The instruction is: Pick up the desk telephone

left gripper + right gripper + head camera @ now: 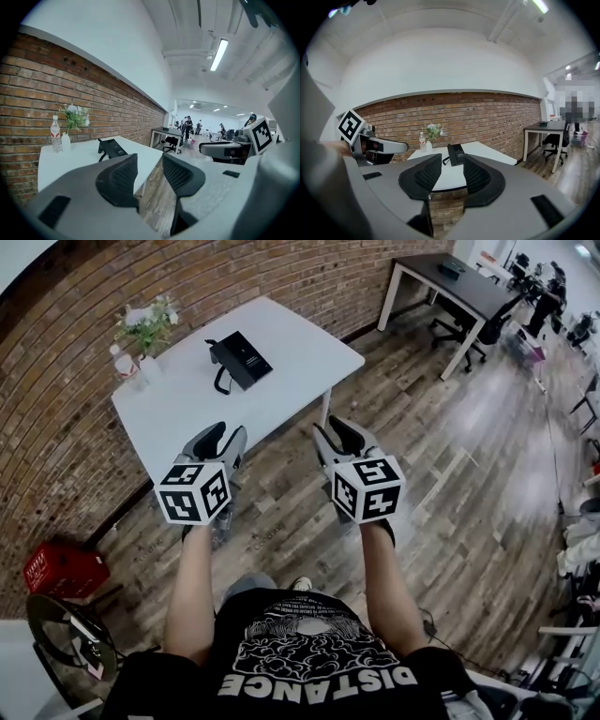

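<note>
The desk telephone (240,359) sits on a white worktop (291,338), well back from the near edge and roughly at the middle. It is a black unit raised at an angle, with a dark cord (221,381) looping off its near-left corner. Behind it, at the far-left corner of the worktop, stand a clear water bottle (123,363) with a red cap, a small white container (150,367) and a bunch of pale flowers (148,324), all close together and well apart from the telephone. The left tool (223,435) is held level with its jaws partly apart and nothing between them, its tips over the worktop's near edge in the head view. The right tool (337,432) is beside it, jaws likewise partly apart and empty, over the floor by the worktop's near-right corner. Both are well short of the telephone, with only bare white surface between. The worktop stands against a red brick wall (66,343) on a floor of worn wooden planks (450,493). A red crate (64,570) lies on the floor by the wall to the person's left. Further down the room a dark desk (455,282) with white legs stands by the same wall, an office chair (487,329) next to it, and more chairs and people are beyond, too small to make out.
</note>
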The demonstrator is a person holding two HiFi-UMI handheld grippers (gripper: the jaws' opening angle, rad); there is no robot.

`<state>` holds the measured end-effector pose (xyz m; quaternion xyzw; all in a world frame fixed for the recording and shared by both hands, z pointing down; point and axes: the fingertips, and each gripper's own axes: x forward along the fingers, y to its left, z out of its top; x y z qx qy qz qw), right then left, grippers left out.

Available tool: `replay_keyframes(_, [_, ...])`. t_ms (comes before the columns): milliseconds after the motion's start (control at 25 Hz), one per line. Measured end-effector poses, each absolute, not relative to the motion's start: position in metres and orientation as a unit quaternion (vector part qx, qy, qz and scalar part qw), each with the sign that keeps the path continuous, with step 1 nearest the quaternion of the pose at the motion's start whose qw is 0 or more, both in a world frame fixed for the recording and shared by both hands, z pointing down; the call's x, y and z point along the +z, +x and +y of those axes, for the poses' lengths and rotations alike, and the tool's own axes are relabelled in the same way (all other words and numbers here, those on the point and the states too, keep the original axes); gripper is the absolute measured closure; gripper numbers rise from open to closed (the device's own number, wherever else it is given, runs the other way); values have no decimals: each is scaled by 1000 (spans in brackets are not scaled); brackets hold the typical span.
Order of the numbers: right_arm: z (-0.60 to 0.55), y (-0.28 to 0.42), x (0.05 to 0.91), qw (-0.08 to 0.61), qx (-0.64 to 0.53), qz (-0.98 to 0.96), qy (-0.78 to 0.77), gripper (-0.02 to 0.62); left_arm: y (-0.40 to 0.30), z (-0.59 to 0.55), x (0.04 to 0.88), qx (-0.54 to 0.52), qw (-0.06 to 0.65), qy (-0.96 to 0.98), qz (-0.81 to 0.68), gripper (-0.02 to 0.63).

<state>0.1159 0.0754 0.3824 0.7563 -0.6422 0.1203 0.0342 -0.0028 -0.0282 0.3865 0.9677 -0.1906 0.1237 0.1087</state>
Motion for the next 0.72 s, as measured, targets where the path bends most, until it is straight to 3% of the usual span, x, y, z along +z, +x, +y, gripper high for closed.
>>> replay_keyframes(720, [-32,178,413,57,139,-667,730,422,55,-135,418,127,143,957,-219,417])
